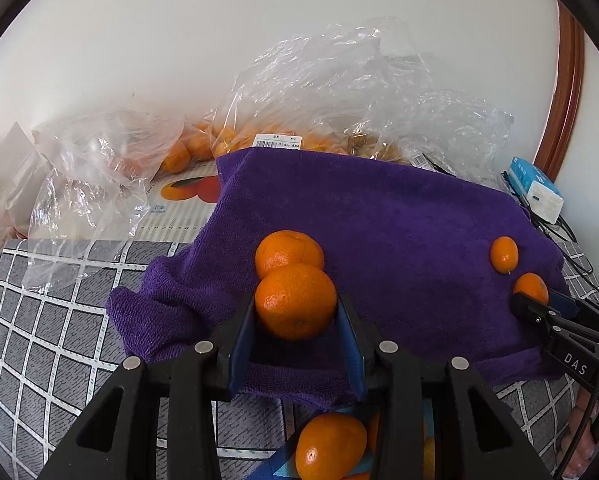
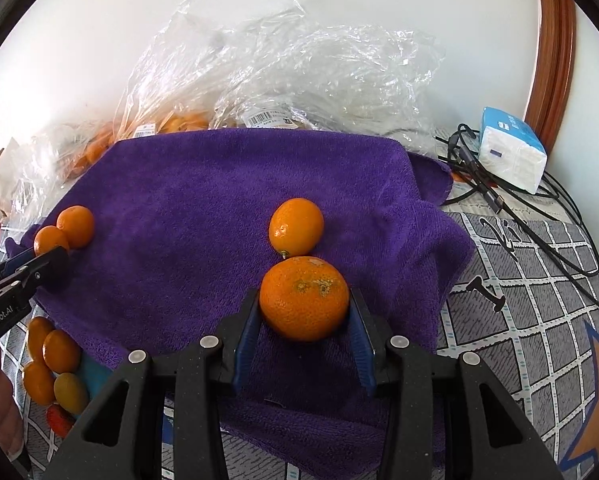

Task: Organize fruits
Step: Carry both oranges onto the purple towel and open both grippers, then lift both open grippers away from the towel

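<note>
A purple towel [image 1: 379,216] lies on the checked table; it also shows in the right wrist view [image 2: 203,200]. My left gripper [image 1: 296,312] is shut on a mandarin [image 1: 295,300] that touches a second mandarin [image 1: 288,251] on the towel. My right gripper [image 2: 304,312] is shut on another mandarin [image 2: 304,298] just in front of a small oval orange fruit [image 2: 296,226]. In the left wrist view the right gripper [image 1: 539,300] holds its mandarin [image 1: 531,286] near the small fruit [image 1: 504,254]. In the right wrist view the left gripper [image 2: 47,256] sits at its two mandarins [image 2: 65,230].
Clear plastic bags [image 1: 319,92] with more orange fruit lie behind the towel against the white wall. Several loose fruits [image 2: 53,364] lie off the towel's near left edge. A tissue pack [image 2: 511,152] and black cables [image 2: 539,216] lie at the right. A wooden frame [image 2: 551,60] stands beyond.
</note>
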